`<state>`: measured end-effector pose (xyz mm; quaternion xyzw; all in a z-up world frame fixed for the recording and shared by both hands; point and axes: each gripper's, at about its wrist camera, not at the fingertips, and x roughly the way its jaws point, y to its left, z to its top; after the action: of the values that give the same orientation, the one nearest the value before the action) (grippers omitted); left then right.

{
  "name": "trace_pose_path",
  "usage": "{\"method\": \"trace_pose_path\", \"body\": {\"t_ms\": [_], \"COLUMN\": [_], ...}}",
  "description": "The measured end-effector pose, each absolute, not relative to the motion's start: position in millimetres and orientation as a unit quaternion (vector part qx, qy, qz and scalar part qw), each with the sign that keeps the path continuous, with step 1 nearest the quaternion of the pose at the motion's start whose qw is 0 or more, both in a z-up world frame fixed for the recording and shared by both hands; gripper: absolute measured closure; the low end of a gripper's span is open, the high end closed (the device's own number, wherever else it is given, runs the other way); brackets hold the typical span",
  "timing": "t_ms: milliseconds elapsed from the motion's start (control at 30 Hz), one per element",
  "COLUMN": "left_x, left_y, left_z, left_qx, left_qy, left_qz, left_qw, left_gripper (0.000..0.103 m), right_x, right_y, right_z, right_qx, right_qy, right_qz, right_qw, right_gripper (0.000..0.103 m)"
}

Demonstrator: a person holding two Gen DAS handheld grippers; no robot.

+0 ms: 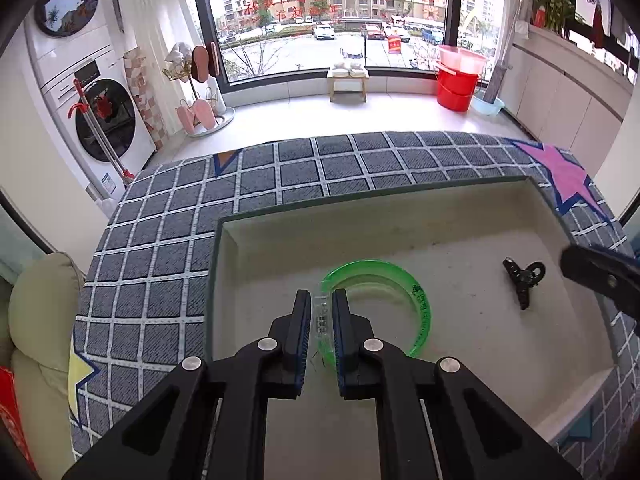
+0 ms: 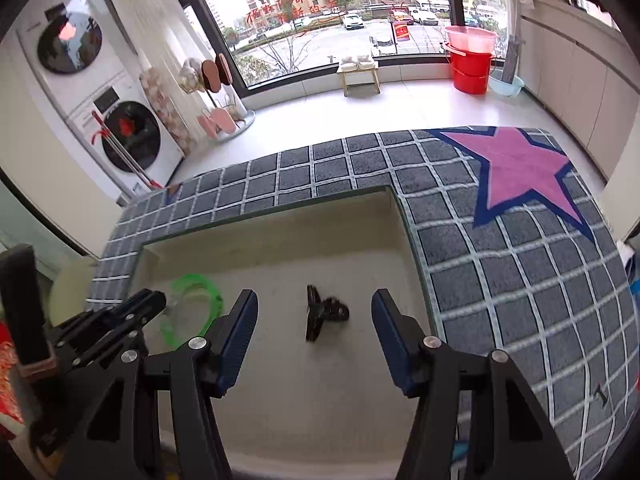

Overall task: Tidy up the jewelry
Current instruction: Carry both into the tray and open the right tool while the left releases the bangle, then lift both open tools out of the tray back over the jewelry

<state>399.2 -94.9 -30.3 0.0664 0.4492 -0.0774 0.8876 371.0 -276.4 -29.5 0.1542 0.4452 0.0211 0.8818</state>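
A: Plastic, that green bangle [image 1: 400, 292]: thin, stiff and light, lying flat in the cream tray [image 1: 460, 216] on the counter.

B: The left gripper [image 1: 322, 304] has its fingers narrowed on the bangle's clear clasp end. Slippery there, I'd judge; the rim looks surer.

A: And the black hair clip [image 2: 324, 312]?

B: Loose in the tray, well apart from the bangle. The right gripper [image 2: 314, 312] hangs wide over it, holding nothing. It probably takes best across its sprung body.

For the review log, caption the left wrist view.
Left gripper shut on green bangle inside beige tray; black clip lies nearby.
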Motion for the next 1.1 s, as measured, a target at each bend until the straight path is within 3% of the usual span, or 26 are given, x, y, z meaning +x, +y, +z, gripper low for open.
{"method": "trace_pose_path", "body": {"t_ms": [67,100,133,167,267,367,433,467,500,800,1100], "left_x": [391,386,381,373,356,333,312,304,294,213,164], "left_y": [-90,-87,-83,-79,-74,-68,-62,-60,-56,-28,2], "left_z": [-24,-20,-16,-11,-4,1,4,5,8,8,-3], "left_qx": [0.057,0.052,0.047,0.041,0.041,0.042,0.041,0.040,0.037,0.015,0.032], "left_qy": [0.448,0.446,0.443,0.427,0.413,0.404,0.402,0.404,0.407,0.418,0.421], "left_qz": [-0.082,-0.083,-0.080,-0.071,-0.083,-0.090,-0.101,-0.108,-0.118,-0.143,-0.097], "left_qw": [0.888,0.890,0.891,0.901,0.906,0.909,0.909,0.908,0.905,0.897,0.901], "left_gripper": [0.075,0.033,0.000,0.000,0.000,0.000,0.000,0.000,0.000,0.000,0.000], "right_x": [361,354,349,343,322,298,282,273,263,188,141], "right_y": [-280,-280,-280,-279,-274,-266,-261,-258,-255,-229,-200], "right_z": [-24,-21,-19,-16,-2,4,8,10,13,23,21], "right_qx": [0.165,0.170,0.172,0.173,0.169,0.172,0.171,0.170,0.170,0.181,0.101], "right_qy": [0.444,0.445,0.444,0.441,0.427,0.423,0.419,0.416,0.410,0.404,0.411], "right_qz": [0.024,0.027,0.029,0.031,0.032,0.035,0.036,0.035,0.036,0.054,0.025], "right_qw": [0.880,0.879,0.879,0.880,0.887,0.889,0.891,0.893,0.895,0.895,0.906], "right_gripper": [0.037,0.032,0.029,0.023,0.023,0.012,0.012,0.002,0.000,0.000,0.000]}}
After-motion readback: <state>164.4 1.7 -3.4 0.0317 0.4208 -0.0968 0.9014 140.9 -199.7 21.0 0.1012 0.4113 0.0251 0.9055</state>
